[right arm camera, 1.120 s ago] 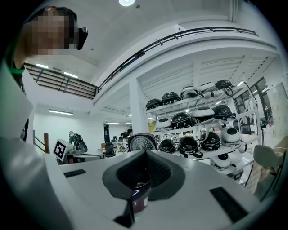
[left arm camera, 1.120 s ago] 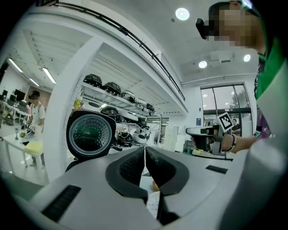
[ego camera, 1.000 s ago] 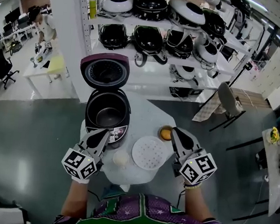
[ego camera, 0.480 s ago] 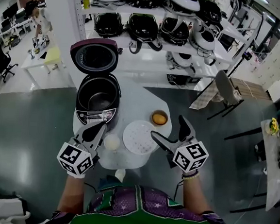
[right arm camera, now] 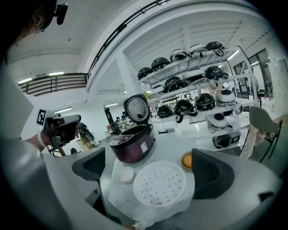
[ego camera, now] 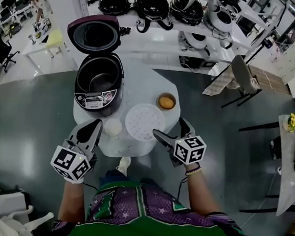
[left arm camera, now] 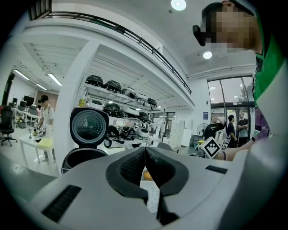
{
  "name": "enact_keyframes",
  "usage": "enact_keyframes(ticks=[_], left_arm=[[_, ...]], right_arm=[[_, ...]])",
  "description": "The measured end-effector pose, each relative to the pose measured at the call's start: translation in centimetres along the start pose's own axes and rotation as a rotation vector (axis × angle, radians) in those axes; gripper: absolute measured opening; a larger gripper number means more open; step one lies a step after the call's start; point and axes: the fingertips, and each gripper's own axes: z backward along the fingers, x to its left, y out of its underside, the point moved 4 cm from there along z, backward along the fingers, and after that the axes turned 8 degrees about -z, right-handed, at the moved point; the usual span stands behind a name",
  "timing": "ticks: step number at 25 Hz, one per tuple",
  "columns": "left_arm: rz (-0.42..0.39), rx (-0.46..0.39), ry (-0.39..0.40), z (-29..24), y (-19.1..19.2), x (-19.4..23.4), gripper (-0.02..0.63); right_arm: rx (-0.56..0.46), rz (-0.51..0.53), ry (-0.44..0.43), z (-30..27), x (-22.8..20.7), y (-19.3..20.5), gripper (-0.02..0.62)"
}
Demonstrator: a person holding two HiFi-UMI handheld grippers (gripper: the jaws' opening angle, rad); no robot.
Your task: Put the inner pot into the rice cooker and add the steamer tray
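Pale rounded table (ego camera: 146,85), flat perforated steamer tray (ego camera: 144,122), glossy maroon rice cooker (ego camera: 94,101)

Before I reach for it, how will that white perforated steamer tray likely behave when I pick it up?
The steamer tray looks thin and full of holes, so probably light and fairly stiff. It lies flat on the table, so its low edge may be awkward to pinch and it could slide if nudged.

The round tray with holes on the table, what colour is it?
The tray is white; the right gripper view shows it best.
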Motion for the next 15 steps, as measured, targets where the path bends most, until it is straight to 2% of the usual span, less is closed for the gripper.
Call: enact_keyframes(ticks=[5, 8, 12, 13, 15], left_arm=[[0.018, 0.022, -0.004, 0.5, 1.1, -0.9, 0.023], [0.025, 0.031, 0.003, 0.3, 1.6, -0.9, 0.023], [0.035, 0.025, 0.013, 0.4, 2.3, -0.3, 0.023], [0.036, 0.025, 0.016, 0.3, 2.5, 0.0, 0.023], [0.041, 0.035, 0.020, -0.1, 2.7, 0.7, 0.023]], right_arm=[[0.129, -0.049, -0.003, -1.9, -1.7, 3.7, 0.578], [0.185, -0.071, 0.026, -3.0, -3.1, 5.8, 0.528], [0.225, -0.087, 0.081, -4.2, -5.0, 8.0, 0.496], [0.236, -0.101, 0.084, -4.5, -5.3, 8.4, 0.474], [0.270, -0.142, 0.064, -5.2, -5.6, 9.2, 0.378]])
